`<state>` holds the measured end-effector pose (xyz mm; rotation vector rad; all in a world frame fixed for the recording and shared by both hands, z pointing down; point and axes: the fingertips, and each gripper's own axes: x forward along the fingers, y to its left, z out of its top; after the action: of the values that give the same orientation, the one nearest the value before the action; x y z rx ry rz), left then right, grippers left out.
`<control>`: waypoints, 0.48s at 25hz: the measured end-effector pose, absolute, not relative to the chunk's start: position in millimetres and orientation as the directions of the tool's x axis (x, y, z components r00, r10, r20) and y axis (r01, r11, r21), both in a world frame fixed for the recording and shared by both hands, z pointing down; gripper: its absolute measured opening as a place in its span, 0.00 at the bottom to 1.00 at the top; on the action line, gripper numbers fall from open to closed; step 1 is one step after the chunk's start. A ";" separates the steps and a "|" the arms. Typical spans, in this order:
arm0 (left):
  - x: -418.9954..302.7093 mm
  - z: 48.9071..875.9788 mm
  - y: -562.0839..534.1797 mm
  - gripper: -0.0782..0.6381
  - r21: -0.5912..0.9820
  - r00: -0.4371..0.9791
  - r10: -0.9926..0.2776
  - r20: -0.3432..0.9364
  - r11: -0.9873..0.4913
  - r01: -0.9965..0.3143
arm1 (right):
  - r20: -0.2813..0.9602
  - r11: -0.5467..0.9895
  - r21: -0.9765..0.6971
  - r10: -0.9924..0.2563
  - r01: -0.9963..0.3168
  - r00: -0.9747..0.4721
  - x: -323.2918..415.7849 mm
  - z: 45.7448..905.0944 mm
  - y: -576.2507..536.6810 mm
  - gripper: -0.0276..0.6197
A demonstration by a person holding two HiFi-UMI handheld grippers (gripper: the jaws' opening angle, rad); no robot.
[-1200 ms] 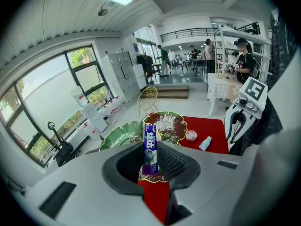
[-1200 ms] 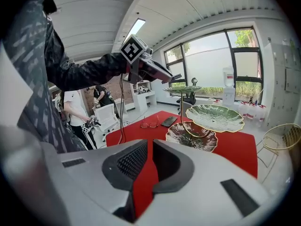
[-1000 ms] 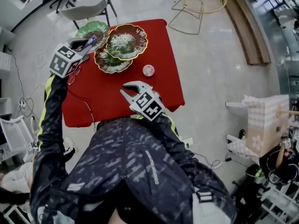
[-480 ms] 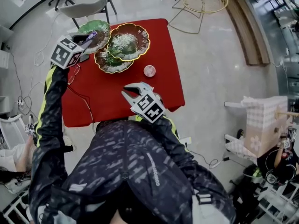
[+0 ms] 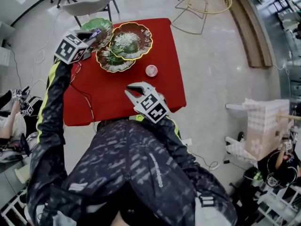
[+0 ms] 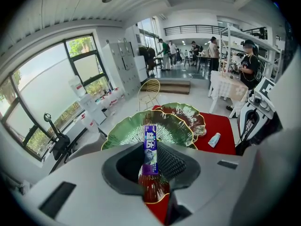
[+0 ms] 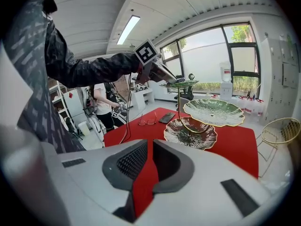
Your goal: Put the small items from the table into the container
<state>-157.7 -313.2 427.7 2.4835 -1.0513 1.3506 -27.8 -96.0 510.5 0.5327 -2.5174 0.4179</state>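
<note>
Gum packet (image 6: 150, 147) clamped between left fingers (image 6: 173, 165), above green plate (image 6: 125, 129), right fingers (image 7: 131, 161) together, empty

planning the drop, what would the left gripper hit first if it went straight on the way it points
Probably the green leaf-shaped plate, dead ahead beyond the purple packet held by the left gripper. Depth is unclear, so the gap can't be judged.

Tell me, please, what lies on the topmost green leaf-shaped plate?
The visible surface of the green leaf-shaped plate looks bare. Its near part is hidden behind the left gripper and the purple stick pack it grips.
</note>
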 end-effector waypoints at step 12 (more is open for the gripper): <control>-158.2 423.8 -311.7 0.34 -0.271 0.331 -0.554 0.764 -0.741 -0.614 | 0.553 0.877 -0.187 -0.278 -0.442 -0.786 -23.5 508.9 -90.5 0.08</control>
<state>-158.2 -311.7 423.8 2.5071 -1.1022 1.3975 -23.5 -90.5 508.9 0.5222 -2.5193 0.4187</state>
